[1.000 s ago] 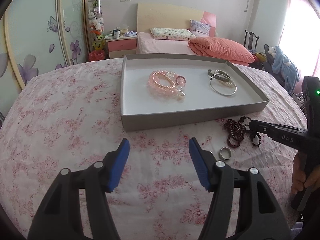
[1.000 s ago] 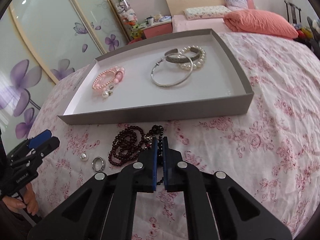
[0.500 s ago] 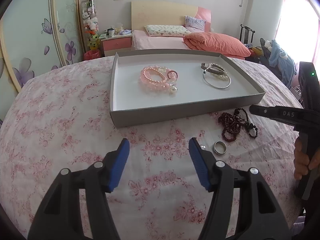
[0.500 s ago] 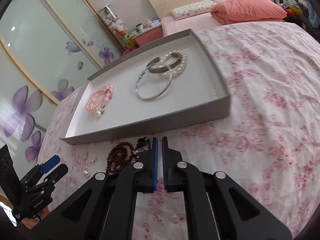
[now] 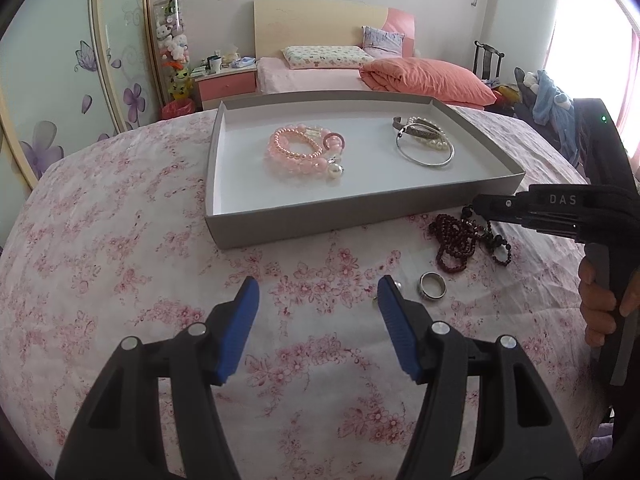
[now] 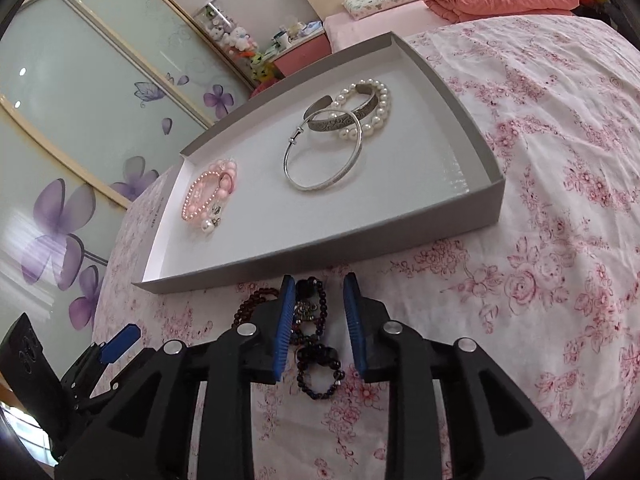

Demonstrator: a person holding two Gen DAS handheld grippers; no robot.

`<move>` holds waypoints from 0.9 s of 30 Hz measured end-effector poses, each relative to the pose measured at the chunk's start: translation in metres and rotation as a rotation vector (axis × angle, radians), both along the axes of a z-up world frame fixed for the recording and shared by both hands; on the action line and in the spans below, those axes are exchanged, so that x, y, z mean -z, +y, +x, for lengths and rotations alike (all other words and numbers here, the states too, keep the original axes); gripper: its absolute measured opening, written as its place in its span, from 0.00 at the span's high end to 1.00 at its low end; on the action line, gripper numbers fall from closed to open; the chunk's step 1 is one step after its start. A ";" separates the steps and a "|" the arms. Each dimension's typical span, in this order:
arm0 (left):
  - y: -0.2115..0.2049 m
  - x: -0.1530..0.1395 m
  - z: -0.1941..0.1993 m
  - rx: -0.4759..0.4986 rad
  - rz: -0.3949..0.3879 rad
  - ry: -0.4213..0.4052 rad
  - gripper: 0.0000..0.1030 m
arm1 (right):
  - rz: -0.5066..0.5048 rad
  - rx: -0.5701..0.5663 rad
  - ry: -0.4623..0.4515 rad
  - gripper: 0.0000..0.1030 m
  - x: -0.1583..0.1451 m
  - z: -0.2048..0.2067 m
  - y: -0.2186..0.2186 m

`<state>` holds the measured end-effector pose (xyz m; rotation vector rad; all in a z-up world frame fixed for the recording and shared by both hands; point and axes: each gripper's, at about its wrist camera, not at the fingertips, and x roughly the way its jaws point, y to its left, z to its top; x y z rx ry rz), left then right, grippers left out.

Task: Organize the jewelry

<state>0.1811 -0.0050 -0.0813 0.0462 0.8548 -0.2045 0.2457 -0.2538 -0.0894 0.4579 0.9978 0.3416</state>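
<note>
A grey tray (image 5: pixel 360 216) (image 6: pixel 320 248) on the floral cloth holds pink bead bracelets (image 5: pixel 298 156) (image 6: pixel 210 192) and silver bangles with a pearl bracelet (image 5: pixel 426 144) (image 6: pixel 336 140). Dark red bead bracelets (image 5: pixel 460 240) (image 6: pixel 316 340) lie on the cloth in front of the tray. My right gripper (image 6: pixel 318 312) is open, its fingers straddling the dark beads; it also shows in the left wrist view (image 5: pixel 478 202). A silver ring (image 5: pixel 432 285) and a small pearl (image 5: pixel 396 283) lie near my open, empty left gripper (image 5: pixel 318 300).
The cloth-covered round table (image 5: pixel 120 260) ends to the right near my hand. A bed (image 5: pixel 360 68) with a pink quilt, a nightstand (image 5: pixel 226 82) and sliding wardrobe doors (image 6: pixel 80 100) stand behind.
My right gripper has opened from shut and lowered over the dark beads. My left gripper has drifted slightly, staying open.
</note>
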 end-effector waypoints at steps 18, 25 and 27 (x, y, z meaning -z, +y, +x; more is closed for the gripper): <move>-0.008 0.004 -0.001 0.041 0.001 0.004 0.41 | -0.165 0.167 -0.056 0.95 -0.014 -0.047 -0.057; -0.017 0.005 -0.004 0.073 0.020 -0.005 0.36 | -0.281 0.199 -0.059 0.95 -0.011 -0.060 -0.065; -0.020 0.005 -0.005 0.082 0.027 -0.009 0.36 | -0.304 0.183 -0.085 0.91 -0.013 -0.061 -0.063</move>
